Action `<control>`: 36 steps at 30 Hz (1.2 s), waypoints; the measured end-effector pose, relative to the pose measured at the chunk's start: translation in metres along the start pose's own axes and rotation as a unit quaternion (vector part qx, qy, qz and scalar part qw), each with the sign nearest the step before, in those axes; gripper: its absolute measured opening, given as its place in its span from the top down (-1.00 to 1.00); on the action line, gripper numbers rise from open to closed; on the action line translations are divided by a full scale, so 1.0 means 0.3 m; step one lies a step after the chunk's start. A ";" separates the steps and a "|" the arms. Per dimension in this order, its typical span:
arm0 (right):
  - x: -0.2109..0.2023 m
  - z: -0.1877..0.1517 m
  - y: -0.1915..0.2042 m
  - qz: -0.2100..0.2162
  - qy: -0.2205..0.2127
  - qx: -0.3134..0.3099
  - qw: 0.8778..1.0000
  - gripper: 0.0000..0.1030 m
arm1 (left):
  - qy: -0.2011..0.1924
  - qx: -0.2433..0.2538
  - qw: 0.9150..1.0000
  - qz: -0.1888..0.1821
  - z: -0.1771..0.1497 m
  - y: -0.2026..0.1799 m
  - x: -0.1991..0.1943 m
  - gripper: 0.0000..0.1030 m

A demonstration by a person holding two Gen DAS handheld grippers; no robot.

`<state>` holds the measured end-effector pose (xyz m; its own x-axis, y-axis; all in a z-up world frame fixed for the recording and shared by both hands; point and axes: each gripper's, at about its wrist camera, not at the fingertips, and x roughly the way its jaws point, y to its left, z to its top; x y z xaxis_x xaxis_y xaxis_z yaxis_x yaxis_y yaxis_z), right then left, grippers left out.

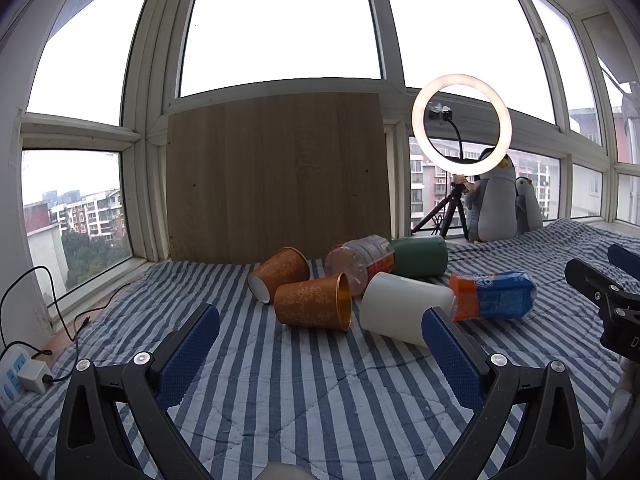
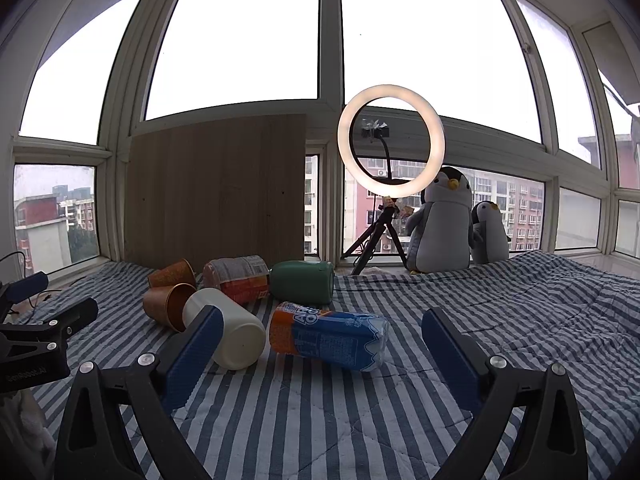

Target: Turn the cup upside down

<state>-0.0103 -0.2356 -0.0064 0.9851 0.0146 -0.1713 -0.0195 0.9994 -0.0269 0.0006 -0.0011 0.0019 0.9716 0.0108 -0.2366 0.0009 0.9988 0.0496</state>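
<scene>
Both grippers hover low over the striped blanket (image 1: 312, 392), level with each other. Left gripper (image 1: 320, 336): jaws spread wide, nothing between the pads. Right gripper (image 2: 322, 336): jaws also spread, nothing gripped.

Clutter in 1 heap ahead, every item lying on its side:
- 2 orange patterned cups: near cup (image 1: 314, 307) with its mouth to the right, far cup (image 1: 279, 273) just behind it with its mouth toward the camera, the 2 touching.
- white cup (image 1: 404, 308), just right of the near orange cup; in the right wrist view the left pad of the right gripper overlaps it.
- clear plastic bottle (image 1: 360, 261) with a red label, behind the white cup.
- green cup (image 1: 420, 257), touching the bottle's right end.
- blue and orange packet (image 2: 328, 338), nearest the right gripper, lying across the view between its pads but beyond them.

Surface: quilted bedding, blue and white stripes. A wooden board (image 1: 278, 176) leans upright against the window behind the heap. On the sill to the right: lit ring light (image 1: 461, 125) on a tripod, 2 plush penguins (image 2: 444, 224). A power strip (image 1: 16, 376) with a cable sits at far left. Bay windows all around, apartment blocks outside.
</scene>
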 end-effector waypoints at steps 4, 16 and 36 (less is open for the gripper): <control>0.009 -0.009 0.010 0.000 0.000 0.000 1.000 -0.91 | 0.000 0.000 1.000 -0.001 -0.003 -0.001 0.001 -0.99; 0.010 -0.007 0.009 0.001 0.000 0.000 1.000 -0.92 | 0.000 0.000 1.000 -0.001 -0.008 0.001 -0.001 -0.99; 0.010 -0.007 0.013 0.001 0.000 0.001 1.000 -0.93 | 0.003 0.003 1.000 -0.002 -0.013 -0.006 0.003 -0.99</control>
<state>-0.0077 -0.2319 -0.0092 0.9850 0.0160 -0.1717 -0.0205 0.9995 -0.0246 0.0004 -0.0026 -0.0022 0.9701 0.0063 -0.2428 0.0070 0.9985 0.0535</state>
